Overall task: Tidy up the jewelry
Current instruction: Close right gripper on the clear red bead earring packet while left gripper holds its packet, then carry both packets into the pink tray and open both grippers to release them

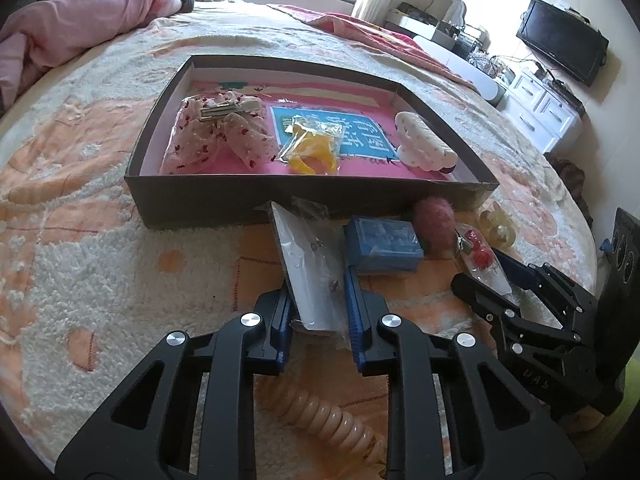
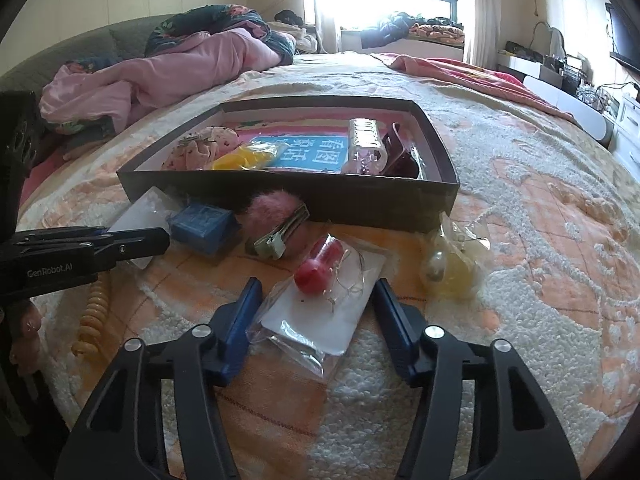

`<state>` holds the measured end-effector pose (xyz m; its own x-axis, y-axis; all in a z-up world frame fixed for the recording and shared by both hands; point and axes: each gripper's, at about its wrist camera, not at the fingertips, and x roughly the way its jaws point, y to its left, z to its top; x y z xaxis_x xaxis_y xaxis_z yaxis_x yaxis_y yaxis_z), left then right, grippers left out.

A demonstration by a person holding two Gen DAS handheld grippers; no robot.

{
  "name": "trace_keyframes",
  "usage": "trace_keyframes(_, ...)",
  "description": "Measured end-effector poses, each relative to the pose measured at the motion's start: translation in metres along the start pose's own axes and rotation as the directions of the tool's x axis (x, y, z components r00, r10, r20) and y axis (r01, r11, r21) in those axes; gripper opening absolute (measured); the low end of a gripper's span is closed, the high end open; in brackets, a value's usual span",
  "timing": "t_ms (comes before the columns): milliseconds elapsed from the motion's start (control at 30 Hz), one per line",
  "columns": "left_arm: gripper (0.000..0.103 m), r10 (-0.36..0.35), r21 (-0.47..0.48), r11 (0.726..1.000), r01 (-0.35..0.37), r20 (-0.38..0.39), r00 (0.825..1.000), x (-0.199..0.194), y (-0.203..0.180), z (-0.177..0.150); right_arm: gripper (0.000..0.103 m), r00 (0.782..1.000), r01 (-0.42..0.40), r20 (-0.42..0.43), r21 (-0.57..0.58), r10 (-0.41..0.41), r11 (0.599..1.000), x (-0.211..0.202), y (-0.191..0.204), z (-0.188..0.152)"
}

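The left gripper is clamped on a clear bag with a white earring card, ready for lifting. The right gripper stands half-open around a clear bag with red bead earrings, pads not yet pressing.

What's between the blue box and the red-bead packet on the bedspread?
A pink fluffy hair clip lies between the blue box and the red-bead packet, just in front of the tray wall. The right wrist view shows it best.

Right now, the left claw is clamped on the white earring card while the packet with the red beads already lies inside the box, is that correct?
Not quite: the packet with the red beads lies on the bedspread in front of the box, between the right claw's fingers, as the right wrist view shows. The left claw does grip the white earring card.
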<state>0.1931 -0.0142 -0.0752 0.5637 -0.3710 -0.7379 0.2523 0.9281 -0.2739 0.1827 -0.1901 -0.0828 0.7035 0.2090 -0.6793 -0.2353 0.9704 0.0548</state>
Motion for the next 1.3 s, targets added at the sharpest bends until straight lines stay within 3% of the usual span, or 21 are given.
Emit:
trace_keyframes(233,0.014,0.007,0.0,1.0,-0.007,0.025,1.0,-0.008,0.002,-0.001,0.046,1.0,-0.016,0.003,0.021,0.016,1.0,-0.006,-0.006,-0.001)
trace_keyframes(667,0.014,0.014,0.019,1.0,-0.016,0.072,0.997,-0.022,-0.001,0.0,0.041,0.998,-0.052,0.021,0.04,0.051,0.998,-0.028,-0.011,-0.003)
trace_keyframes(1300,0.014,0.049,0.006,0.999,-0.051,0.152,0.987,-0.045,0.006,0.008,0.04,0.989,-0.137,0.059,-0.038,0.139,0.99,-0.044,0.025,0.016)
